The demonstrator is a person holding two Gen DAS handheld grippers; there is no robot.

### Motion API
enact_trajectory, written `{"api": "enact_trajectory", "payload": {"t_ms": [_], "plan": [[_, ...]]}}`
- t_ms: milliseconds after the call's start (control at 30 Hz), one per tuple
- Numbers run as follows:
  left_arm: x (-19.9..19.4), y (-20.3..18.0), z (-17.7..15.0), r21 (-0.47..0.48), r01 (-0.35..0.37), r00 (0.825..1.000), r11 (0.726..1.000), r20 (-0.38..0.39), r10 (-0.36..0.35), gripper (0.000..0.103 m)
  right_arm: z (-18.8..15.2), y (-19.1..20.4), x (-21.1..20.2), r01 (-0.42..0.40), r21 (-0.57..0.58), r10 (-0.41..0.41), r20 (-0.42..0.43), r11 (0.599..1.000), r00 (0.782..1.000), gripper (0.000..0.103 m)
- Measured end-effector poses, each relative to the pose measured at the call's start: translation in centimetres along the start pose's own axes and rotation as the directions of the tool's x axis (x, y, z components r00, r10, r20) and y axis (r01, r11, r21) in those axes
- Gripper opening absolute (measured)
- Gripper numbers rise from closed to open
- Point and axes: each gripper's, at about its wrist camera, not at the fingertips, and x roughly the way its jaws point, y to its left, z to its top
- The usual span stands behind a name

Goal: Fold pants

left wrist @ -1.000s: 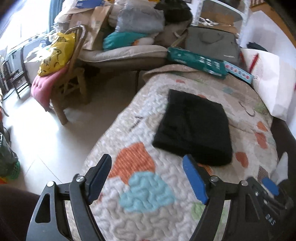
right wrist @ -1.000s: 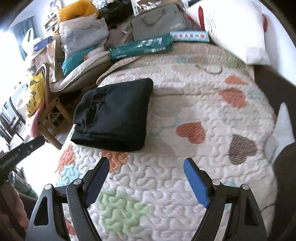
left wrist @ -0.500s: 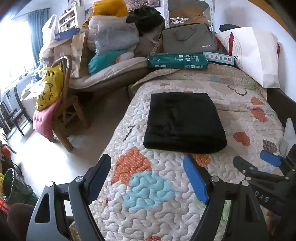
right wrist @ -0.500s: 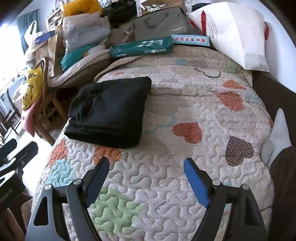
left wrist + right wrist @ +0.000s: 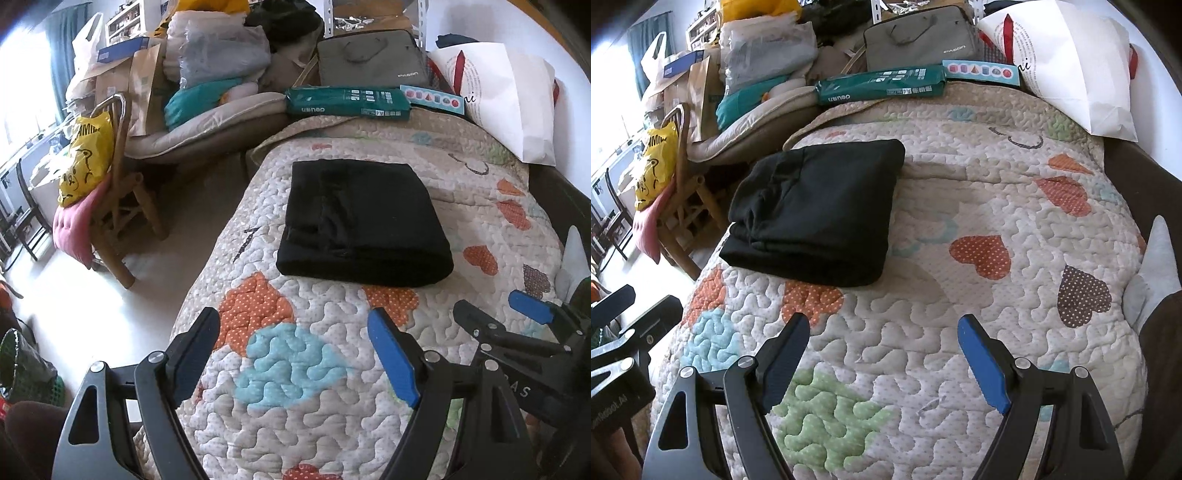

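Note:
The black pants point(image 5: 362, 221) lie folded into a flat rectangle on the quilted bedspread point(image 5: 295, 369); they also show in the right wrist view point(image 5: 820, 210), left of centre. My left gripper point(image 5: 295, 358) is open and empty, held above the quilt well short of the pants' near edge. My right gripper point(image 5: 882, 358) is open and empty too, over the quilt to the right of the pants. The right gripper shows in the left wrist view point(image 5: 495, 314) at the lower right.
A green box point(image 5: 347, 101), a grey bag point(image 5: 369, 59) and a white pillow point(image 5: 506, 99) sit at the far end of the bed. A wooden chair point(image 5: 118, 192) with a yellow bag point(image 5: 86, 155) stands on the floor at left. A dark bed frame point(image 5: 1137, 177) runs along the right.
Both grippers have drawn back and levelled, away from the folded pants, staying open. The pants have not moved.

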Motion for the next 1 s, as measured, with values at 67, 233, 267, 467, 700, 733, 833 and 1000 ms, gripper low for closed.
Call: {"api": "enact_trajectory", "payload": {"t_ms": [67,233,267,467,700,733,833,1000], "plan": [[0.0,0.2,0.1,-0.011,0.006,1.000,1.000,0.005,-0.006,0.082,0.0,0.1,0.1,-0.001,0.000,0.001,-0.002,1.000,1.000,0.086],[-0.2,0.9,0.4,-0.039,-0.026,0.999,0.999,0.029,0.028,0.085,0.0,0.2,0.6,0.000,0.001,0.000,-0.008,1.000,1.000,0.086],[-0.2,1.0,0.5,-0.038,-0.031,0.999,0.999,0.034,0.032,0.086,0.0,0.2,0.7,-0.002,0.002,0.002,-0.009,1.000,1.000,0.086],[0.5,1.5,0.6,-0.052,-0.008,1.000,0.999,0.006,0.009,0.086,-0.1,0.6,1.2,-0.008,-0.005,0.008,-0.018,1.000,1.000,0.086],[1.0,1.5,0.4,-0.061,0.027,0.999,0.998,-0.020,-0.028,0.086,-0.2,1.2,1.2,-0.008,-0.026,0.008,-0.014,1.000,1.000,0.087],[1.1,1.5,0.4,-0.064,0.032,0.999,0.997,-0.025,-0.034,0.086,-0.2,1.2,1.2,-0.009,-0.027,0.008,-0.015,1.000,1.000,0.087],[1.5,1.6,0.3,-0.078,0.049,0.998,0.996,-0.043,-0.053,0.086,-0.2,1.3,1.2,-0.008,-0.028,0.008,-0.013,1.000,1.000,0.087],[1.7,1.5,0.1,-0.074,0.044,0.997,0.996,-0.056,-0.048,0.086,-0.2,1.4,1.1,-0.010,-0.029,0.009,-0.013,1.000,1.000,0.087]]}}
